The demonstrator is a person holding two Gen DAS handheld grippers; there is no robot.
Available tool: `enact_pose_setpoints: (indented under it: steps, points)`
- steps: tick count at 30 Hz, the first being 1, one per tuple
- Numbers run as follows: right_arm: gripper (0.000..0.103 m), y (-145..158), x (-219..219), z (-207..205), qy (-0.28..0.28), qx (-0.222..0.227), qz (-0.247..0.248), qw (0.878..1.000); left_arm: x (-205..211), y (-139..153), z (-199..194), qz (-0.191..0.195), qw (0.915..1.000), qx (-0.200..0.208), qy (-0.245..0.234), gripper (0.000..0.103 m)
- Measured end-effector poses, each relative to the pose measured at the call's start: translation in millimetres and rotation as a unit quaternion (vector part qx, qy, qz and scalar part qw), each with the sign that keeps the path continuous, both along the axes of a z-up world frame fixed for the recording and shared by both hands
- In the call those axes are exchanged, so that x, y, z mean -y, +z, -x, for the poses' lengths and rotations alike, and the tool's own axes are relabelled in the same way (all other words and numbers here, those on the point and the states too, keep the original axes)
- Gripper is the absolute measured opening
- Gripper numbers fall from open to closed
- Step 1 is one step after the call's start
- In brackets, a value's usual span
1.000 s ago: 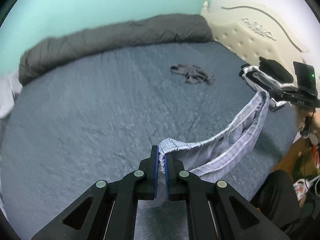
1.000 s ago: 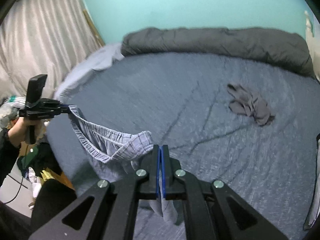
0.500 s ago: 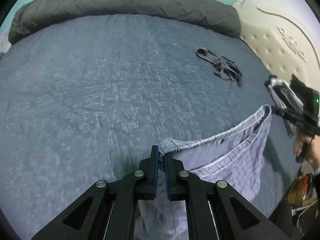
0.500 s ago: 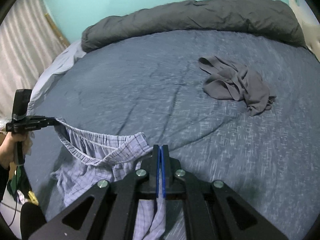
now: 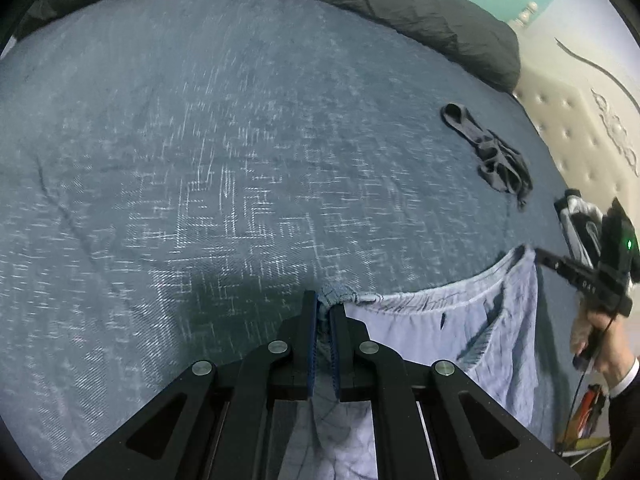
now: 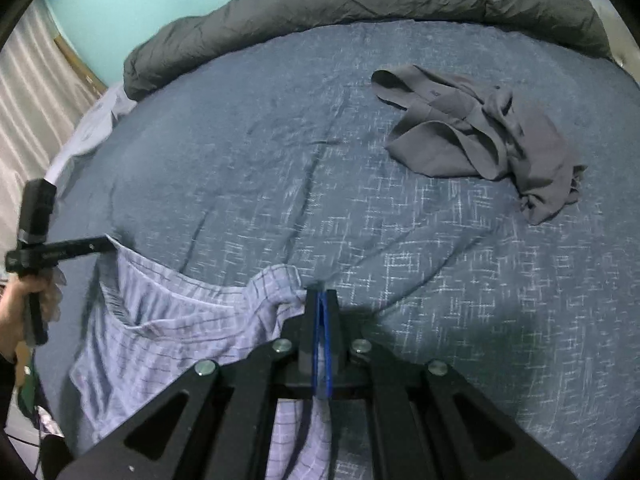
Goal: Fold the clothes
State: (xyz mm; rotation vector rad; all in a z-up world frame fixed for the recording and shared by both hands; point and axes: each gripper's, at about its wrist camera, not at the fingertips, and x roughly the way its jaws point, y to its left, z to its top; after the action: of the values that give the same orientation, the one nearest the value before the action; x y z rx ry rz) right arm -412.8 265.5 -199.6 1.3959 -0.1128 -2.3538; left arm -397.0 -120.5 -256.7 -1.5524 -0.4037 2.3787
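Pale blue checked shorts (image 5: 472, 344) hang stretched by their waistband between both grippers, low over the near edge of a blue bedspread (image 5: 240, 160). My left gripper (image 5: 324, 304) is shut on one end of the waistband. My right gripper (image 6: 321, 300) is shut on the other end of the checked shorts (image 6: 168, 332). In the left wrist view the right gripper (image 5: 536, 254) shows at the far right, held by a hand (image 5: 600, 340). The right wrist view has the left gripper (image 6: 106, 246) at the left edge. The legs of the shorts drape down below.
A crumpled grey garment (image 6: 480, 136) lies on the bed, farther in and to the right. A rolled dark grey duvet (image 6: 360, 4) runs along the far edge. A cream tufted headboard (image 5: 580, 128) stands at the right, curtains (image 6: 28, 92) at the left.
Both grippers have dropped and tilted down toward the bed, carrying the shorts with them. The shorts now hang lower and spread wider, and the bed fills both views.
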Motion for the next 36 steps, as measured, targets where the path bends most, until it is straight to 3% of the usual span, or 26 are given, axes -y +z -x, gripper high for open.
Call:
enact_pose_setpoints:
  steps: [3,5,7,9,16,21,23,25,26,36]
  points:
    - [0.003,3.3,-6.1,-3.5,-0.012,-0.009,0.020,1.000,6.0,0.4,-1.9,-0.020,0.9997,-0.010,0.005,0.010]
    - [0.006,7.0,-10.8,-4.8,-0.020,-0.017,0.022,0.999,12.2,6.4,-6.2,-0.025,0.9994,-0.022,0.008,0.030]
    - [0.032,9.7,-13.2,-5.4,-0.022,-0.022,0.027,0.999,20.4,13.1,-13.1,-0.028,0.9989,-0.034,0.010,0.042]
    - [0.037,10.2,-10.7,-6.2,-0.012,-0.020,0.030,0.999,27.1,18.5,-20.8,-0.023,0.9987,-0.045,0.009,0.043]
    - [0.038,-1.9,19.1,-5.3,0.019,-0.006,-0.006,1.000,41.0,15.9,-29.2,-0.038,0.9983,-0.043,0.011,0.049]
    - [0.038,-14.9,40.6,-3.2,0.042,-0.005,-0.067,0.997,44.2,8.2,-19.9,-0.058,0.9978,-0.023,0.024,0.055]
    - [0.029,-16.7,42.5,-3.3,0.046,-0.004,-0.063,0.997,48.0,9.9,-17.7,-0.076,0.9962,-0.022,0.037,0.066]
    - [0.013,-16.1,42.5,-4.3,0.048,-0.009,-0.058,0.997,50.4,13.9,-18.9,-0.078,0.9958,-0.030,0.038,0.066]
    - [0.010,-14.8,41.6,-5.2,0.047,-0.014,-0.056,0.997,50.6,15.3,-20.3,-0.073,0.9962,-0.033,0.036,0.066]
    - [0.007,2.4,-0.8,-11.2,-0.023,-0.048,0.013,0.998,34.6,-1.7,-32.5,-0.030,0.9984,-0.044,-0.015,0.062]
